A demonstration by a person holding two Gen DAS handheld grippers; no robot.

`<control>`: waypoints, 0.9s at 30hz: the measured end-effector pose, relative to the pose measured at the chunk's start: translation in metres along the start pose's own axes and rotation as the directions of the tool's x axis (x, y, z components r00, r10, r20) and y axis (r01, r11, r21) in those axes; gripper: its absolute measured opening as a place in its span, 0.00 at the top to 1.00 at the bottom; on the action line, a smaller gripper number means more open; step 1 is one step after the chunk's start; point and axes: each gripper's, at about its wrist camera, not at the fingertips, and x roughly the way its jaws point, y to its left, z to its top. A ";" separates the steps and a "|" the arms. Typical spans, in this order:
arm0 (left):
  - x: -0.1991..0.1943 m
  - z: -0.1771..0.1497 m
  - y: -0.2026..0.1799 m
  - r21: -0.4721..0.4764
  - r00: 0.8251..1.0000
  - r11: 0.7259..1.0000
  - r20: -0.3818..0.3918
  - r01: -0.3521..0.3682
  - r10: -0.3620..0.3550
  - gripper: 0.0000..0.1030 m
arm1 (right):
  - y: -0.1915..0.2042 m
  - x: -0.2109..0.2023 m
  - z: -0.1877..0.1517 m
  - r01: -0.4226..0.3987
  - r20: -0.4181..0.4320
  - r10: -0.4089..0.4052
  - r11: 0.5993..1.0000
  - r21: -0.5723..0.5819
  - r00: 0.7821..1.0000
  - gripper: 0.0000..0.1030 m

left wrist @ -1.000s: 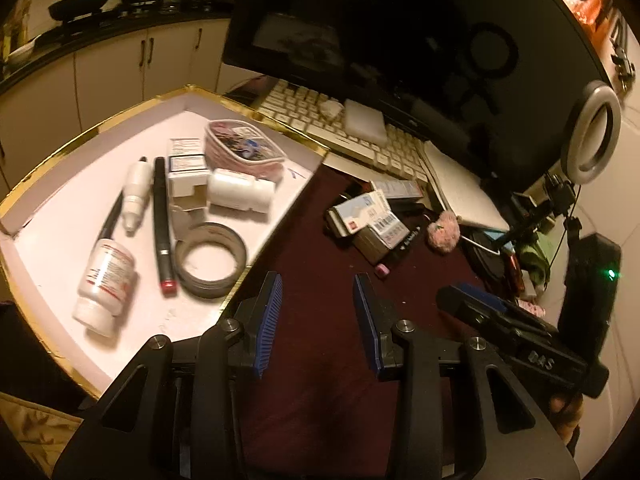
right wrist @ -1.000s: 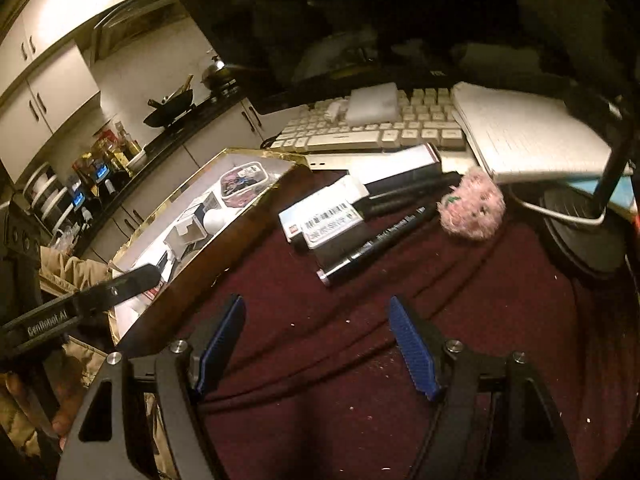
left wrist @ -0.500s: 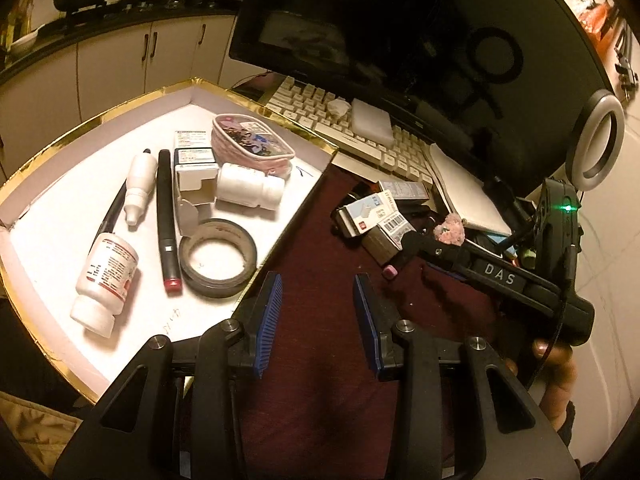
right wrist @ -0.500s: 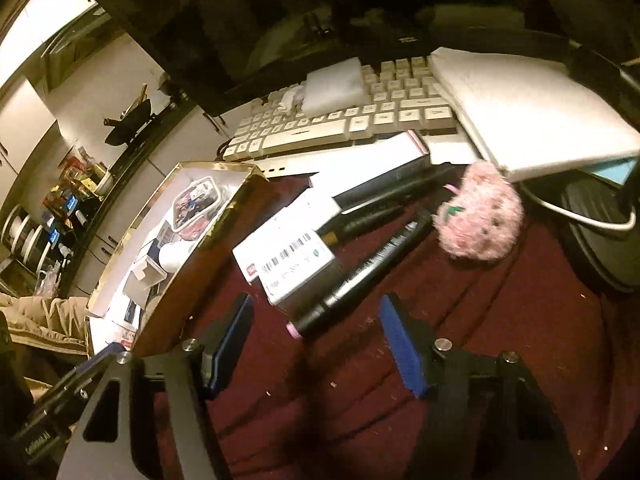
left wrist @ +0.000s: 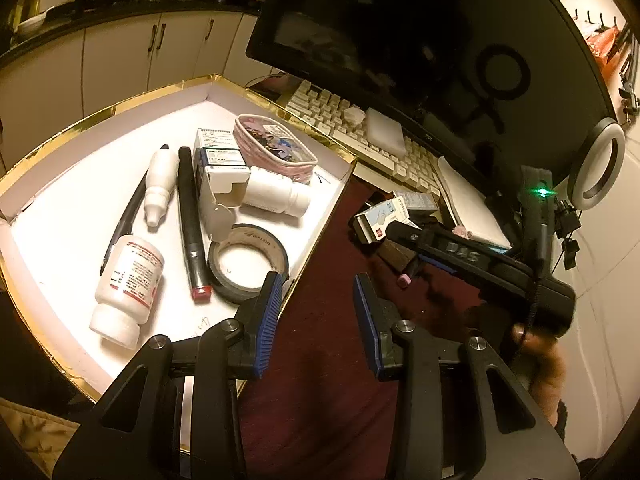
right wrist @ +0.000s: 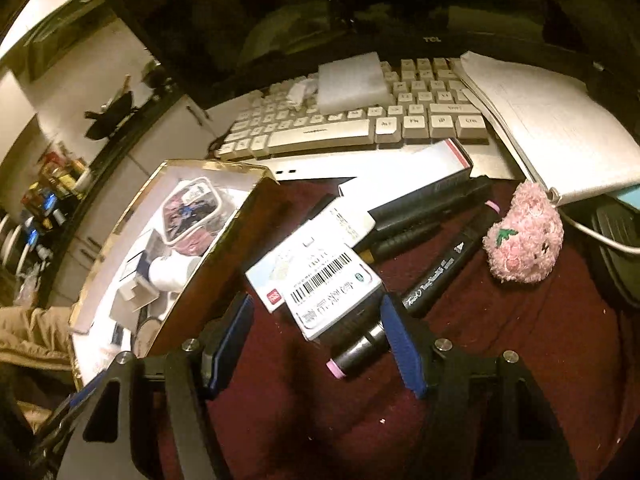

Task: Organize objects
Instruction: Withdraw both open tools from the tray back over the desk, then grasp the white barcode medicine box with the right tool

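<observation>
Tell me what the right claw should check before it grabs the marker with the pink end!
1. Right claw open: ok, jaws spread wide.
2. Marker between the jaws: ok, its pink end lies just inside the right finger.
3. Nothing else in the way: not ok, the barcode box lies on top of the marker.
4. Claw touching the marker: cannot tell.
5. Room in the tray: ok, bare white floor at its left side.
6. Left claw out of the way: ok, open, holding nothing, over the tray's edge.
</observation>
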 end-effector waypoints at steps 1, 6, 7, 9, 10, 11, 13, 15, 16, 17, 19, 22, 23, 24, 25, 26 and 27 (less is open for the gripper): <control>-0.001 0.000 0.000 0.000 1.000 1.000 0.003 0.004 -0.004 0.66 | 0.004 0.001 0.000 0.034 0.006 -0.034 0.999 -0.009 0.999 0.35; -0.006 -0.002 0.000 0.004 1.000 1.000 0.012 0.003 -0.003 0.66 | 0.012 0.006 -0.003 0.159 0.042 -0.157 0.985 -0.069 0.987 0.42; -0.006 -0.002 0.000 0.001 1.000 1.000 0.012 0.004 -0.004 0.66 | 0.012 0.004 -0.005 0.174 0.048 -0.170 0.982 -0.080 0.984 0.46; -0.003 -0.001 0.001 -0.010 1.000 1.000 -0.006 0.020 -0.021 0.66 | 0.009 0.001 -0.008 0.171 0.052 -0.167 0.982 -0.084 0.985 0.46; 0.001 0.002 0.000 -0.023 0.999 0.999 -0.033 0.028 -0.029 0.66 | 0.007 -0.002 -0.010 0.171 0.050 -0.167 0.981 -0.089 0.985 0.46; 0.004 0.004 0.000 -0.032 0.998 0.999 -0.057 0.038 -0.039 0.66 | 0.005 -0.004 -0.011 0.166 0.043 -0.163 0.982 -0.090 0.986 0.46; 0.003 0.007 -0.007 -0.003 0.997 0.999 -0.050 0.052 -0.052 0.66 | -0.002 -0.010 -0.013 0.111 0.031 -0.109 0.992 -0.068 0.994 0.47; -0.001 0.009 -0.013 0.020 1.000 1.000 -0.004 0.014 -0.014 0.66 | -0.007 -0.020 -0.016 0.027 0.038 -0.025 0.998 -0.059 0.999 0.47; 0.001 0.009 -0.015 0.014 1.000 1.000 -0.003 0.009 -0.009 0.66 | -0.009 -0.027 -0.019 -0.009 0.054 0.012 0.998 -0.062 0.998 0.47; 0.006 0.011 -0.017 0.000 0.999 1.000 -0.031 0.025 -0.025 0.66 | -0.009 -0.035 -0.023 -0.032 0.072 0.038 0.997 -0.075 0.997 0.47; 0.016 0.014 -0.025 0.006 0.995 0.998 -0.081 0.056 -0.056 0.66 | -0.012 -0.050 -0.030 -0.069 0.088 0.078 0.993 -0.097 0.993 0.47; 0.022 0.017 -0.042 0.058 0.998 0.998 -0.065 0.019 -0.015 0.66 | -0.024 -0.070 -0.036 -0.118 0.110 0.129 0.987 -0.105 0.985 0.47; 0.026 0.018 -0.049 0.066 0.997 0.998 -0.069 0.026 -0.022 0.66 | -0.031 -0.078 -0.037 -0.117 0.126 0.129 0.988 -0.097 0.984 0.47; 0.030 0.020 -0.054 0.070 0.996 0.997 -0.082 0.044 -0.038 0.66 | -0.038 -0.084 -0.037 -0.116 0.137 0.127 0.990 -0.084 0.982 0.47; 0.036 0.022 -0.062 0.071 0.993 0.996 -0.107 0.052 -0.044 0.66 | -0.046 -0.091 -0.038 -0.112 0.150 0.121 0.991 -0.068 0.981 0.47; 0.040 0.024 -0.068 0.080 0.992 0.995 -0.119 0.059 -0.049 0.66 | -0.054 -0.097 -0.037 -0.095 0.156 0.102 0.994 -0.052 0.982 0.47; 0.045 0.025 -0.077 0.112 0.991 0.991 -0.121 0.069 -0.056 0.66 | -0.062 -0.101 -0.037 -0.074 0.163 0.079 0.996 -0.040 0.983 0.47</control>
